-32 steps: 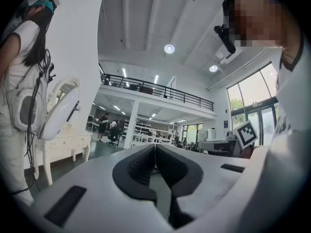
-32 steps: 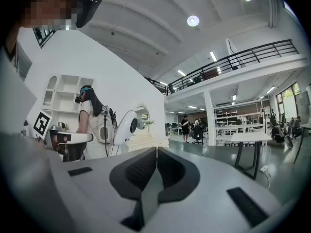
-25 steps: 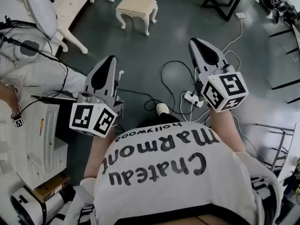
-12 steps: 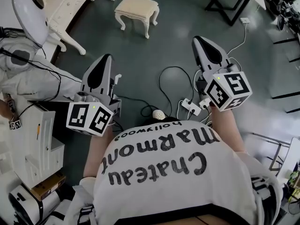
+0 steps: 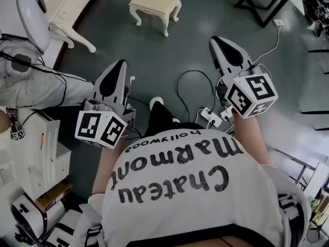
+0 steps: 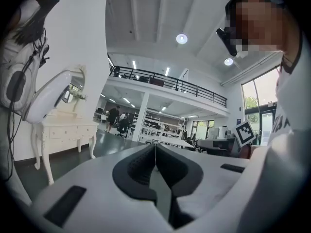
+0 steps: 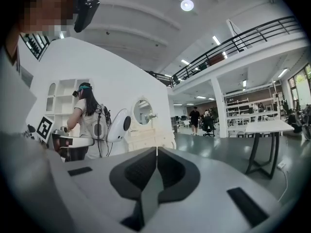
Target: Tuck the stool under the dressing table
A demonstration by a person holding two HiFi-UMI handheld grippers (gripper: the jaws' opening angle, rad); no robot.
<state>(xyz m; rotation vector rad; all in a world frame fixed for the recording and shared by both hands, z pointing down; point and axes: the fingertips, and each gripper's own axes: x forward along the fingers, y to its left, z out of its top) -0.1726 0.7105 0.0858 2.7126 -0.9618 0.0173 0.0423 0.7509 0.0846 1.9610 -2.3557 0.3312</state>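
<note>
A cream stool with carved legs stands on the dark floor at the top of the head view, out in the open. To its left is the white dressing table, also seen in the left gripper view and, with its round mirror, in the right gripper view. My left gripper and right gripper are held side by side well short of the stool. Both are shut and empty, as the left gripper and right gripper show in their own views. Neither gripper view shows the stool.
A person in white with cables stands at the left beside a white shelf unit. A power strip and looped cables lie on the floor between the grippers. Black table legs stand at the top right. My shoe is forward.
The wearer has stepped forward: a leg and shoe now reach out ahead of the shirt. Both grippers have travelled along with the body, still shut and empty.
</note>
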